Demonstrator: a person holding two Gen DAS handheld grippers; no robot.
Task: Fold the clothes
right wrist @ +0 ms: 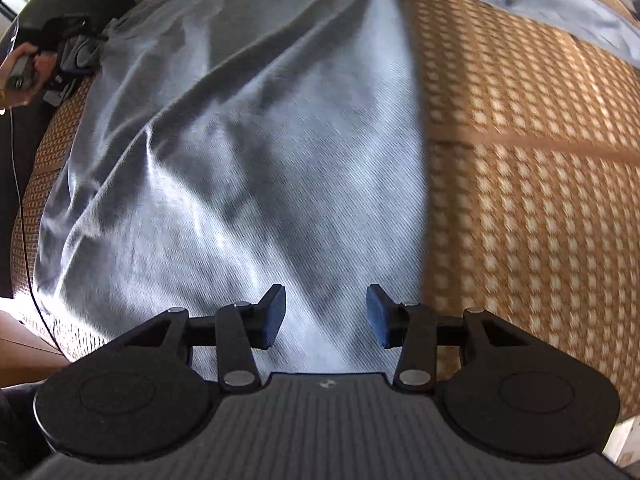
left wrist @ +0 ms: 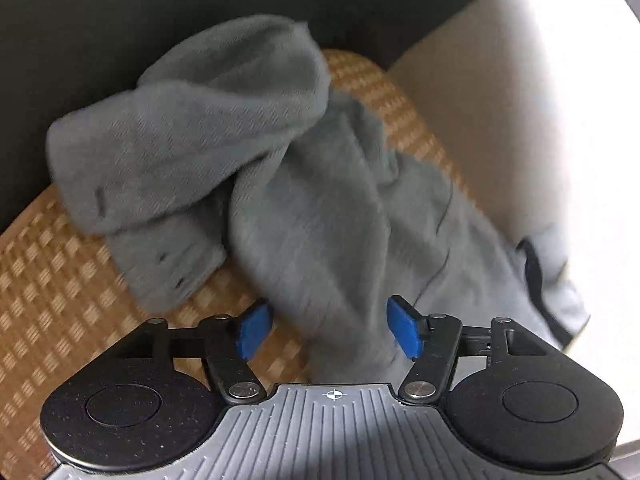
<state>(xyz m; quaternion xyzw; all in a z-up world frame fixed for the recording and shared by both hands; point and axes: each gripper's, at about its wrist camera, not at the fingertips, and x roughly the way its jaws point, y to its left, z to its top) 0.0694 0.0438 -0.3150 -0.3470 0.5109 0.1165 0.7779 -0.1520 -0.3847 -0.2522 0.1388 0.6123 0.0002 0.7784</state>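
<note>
A grey garment (left wrist: 280,184) lies crumpled on a woven tan mat (left wrist: 52,280), with a rolled sleeve (left wrist: 180,128) piled at the left. My left gripper (left wrist: 329,330) is open, its blue pads (left wrist: 254,330) standing either side of a fold of the cloth. In the right wrist view the same grey garment (right wrist: 248,140) spreads wide and wrinkled over the mat (right wrist: 520,220). My right gripper (right wrist: 326,316) is open just above the cloth's near part, close to its right edge. A hand (right wrist: 24,76) holds the other gripper at the garment's far left corner.
A dark surface (left wrist: 100,20) rises behind the mat, and a pale beige cushion (left wrist: 500,120) lies to the right. A thin cable (right wrist: 20,200) hangs along the mat's left edge. Bare mat stretches to the right of the garment.
</note>
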